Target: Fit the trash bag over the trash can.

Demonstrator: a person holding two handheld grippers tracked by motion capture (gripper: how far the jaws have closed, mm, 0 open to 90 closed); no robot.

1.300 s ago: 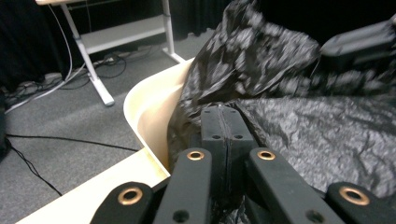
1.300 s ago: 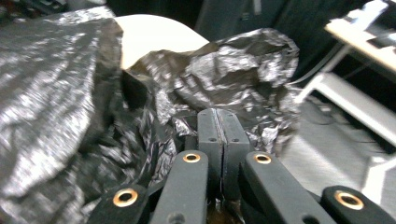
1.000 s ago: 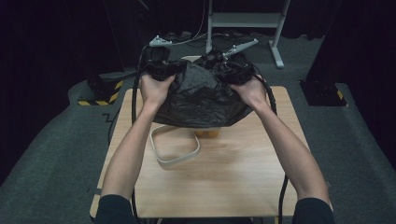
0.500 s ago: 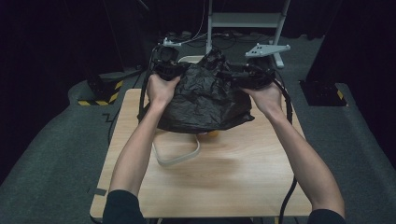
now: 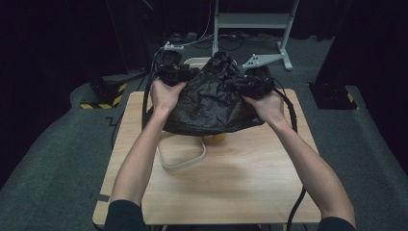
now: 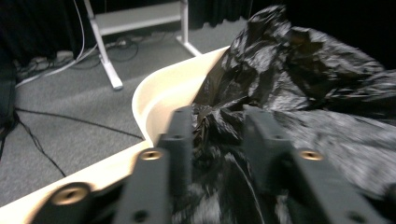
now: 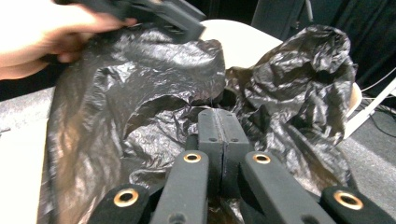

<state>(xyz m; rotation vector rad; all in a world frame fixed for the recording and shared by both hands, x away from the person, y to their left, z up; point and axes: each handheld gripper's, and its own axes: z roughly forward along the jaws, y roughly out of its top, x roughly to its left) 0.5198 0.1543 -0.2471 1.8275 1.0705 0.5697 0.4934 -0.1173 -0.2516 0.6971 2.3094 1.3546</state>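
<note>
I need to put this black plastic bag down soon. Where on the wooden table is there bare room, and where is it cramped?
The near half of the light wooden table is bare, bordered by the person's two forearms and the cream loop-shaped strap. The near right corner is free too. The far half is crowded: the crumpled black plastic bag, the cream rounded bin and both grippers.

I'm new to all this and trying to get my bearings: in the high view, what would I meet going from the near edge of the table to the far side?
Bare wooden table → pale strap loop → black plastic bag → white metal stand on the floor.
</note>
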